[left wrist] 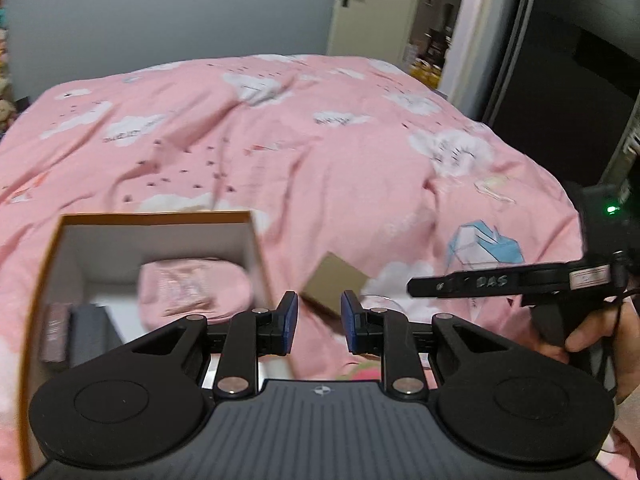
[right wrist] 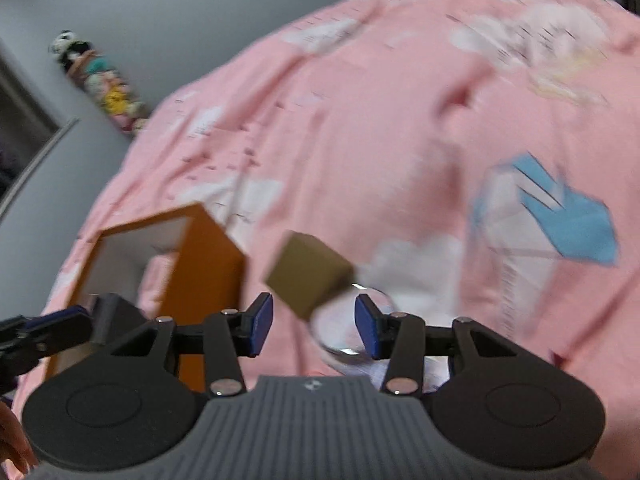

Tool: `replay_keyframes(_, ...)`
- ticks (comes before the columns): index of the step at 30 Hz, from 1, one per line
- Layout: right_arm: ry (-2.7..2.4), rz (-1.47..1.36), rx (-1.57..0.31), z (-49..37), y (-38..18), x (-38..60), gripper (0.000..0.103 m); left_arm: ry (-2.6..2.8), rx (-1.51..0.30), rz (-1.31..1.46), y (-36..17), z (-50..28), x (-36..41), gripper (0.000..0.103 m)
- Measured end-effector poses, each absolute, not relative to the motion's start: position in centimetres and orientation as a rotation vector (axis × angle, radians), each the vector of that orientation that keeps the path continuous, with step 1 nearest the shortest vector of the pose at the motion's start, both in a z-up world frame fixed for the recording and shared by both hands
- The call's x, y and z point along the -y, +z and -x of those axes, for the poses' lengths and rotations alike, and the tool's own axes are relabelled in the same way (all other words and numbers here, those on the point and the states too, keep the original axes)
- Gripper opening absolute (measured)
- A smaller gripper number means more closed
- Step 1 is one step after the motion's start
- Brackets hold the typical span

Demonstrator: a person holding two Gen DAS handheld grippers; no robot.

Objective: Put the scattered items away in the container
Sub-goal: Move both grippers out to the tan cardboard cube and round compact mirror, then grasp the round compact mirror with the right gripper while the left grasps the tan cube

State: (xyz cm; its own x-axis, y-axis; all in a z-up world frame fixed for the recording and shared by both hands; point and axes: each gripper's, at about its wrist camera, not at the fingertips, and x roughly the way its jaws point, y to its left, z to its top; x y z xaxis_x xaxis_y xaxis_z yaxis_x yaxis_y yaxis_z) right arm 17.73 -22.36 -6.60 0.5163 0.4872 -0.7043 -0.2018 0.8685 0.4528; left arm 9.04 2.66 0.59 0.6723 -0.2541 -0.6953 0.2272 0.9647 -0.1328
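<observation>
Beside the orange cardboard box (right wrist: 208, 256) on the rumpled pink quilt (left wrist: 320, 152), a tan cube (right wrist: 308, 276) is seen; both hand-held grippers, left (left wrist: 319, 322) and right (right wrist: 314, 326), are angled downward, jaws apart, empty.

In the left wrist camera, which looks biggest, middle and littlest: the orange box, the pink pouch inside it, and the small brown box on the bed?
Biggest to littlest, as they look:
1. orange box
2. pink pouch
3. small brown box
The picture is blurry, and the small brown box lies about as near as the others, so this order seems safe.
</observation>
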Motion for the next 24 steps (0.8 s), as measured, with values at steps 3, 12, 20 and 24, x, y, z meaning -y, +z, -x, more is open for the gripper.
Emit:
replay_keyframes(3,0.406,-0.352,-0.987,-18.0,-8.2,23.2,0.049,-0.274,-0.800,0.022,-0.4,-10.0,-1.2,0.034)
replay_keyframes(12,0.388,-0.421,-1.092,-20.4,-11.8,23.8,0.049,-0.280,-0.860,-0.111,-2.8,-12.1,1.7,0.047)
replay_keyframes(20,0.415,-0.538,-1.175,-22.6,-14.9,24.2,0.052,-0.282,-0.895,-0.164,-4.0,-13.3,2.8,0.048)
replay_keyframes(24,0.450,-0.584,-1.180,-22.8,-15.2,24.3,0.045,-0.278,-0.893,-0.181,-4.3,-13.9,3.2,0.050)
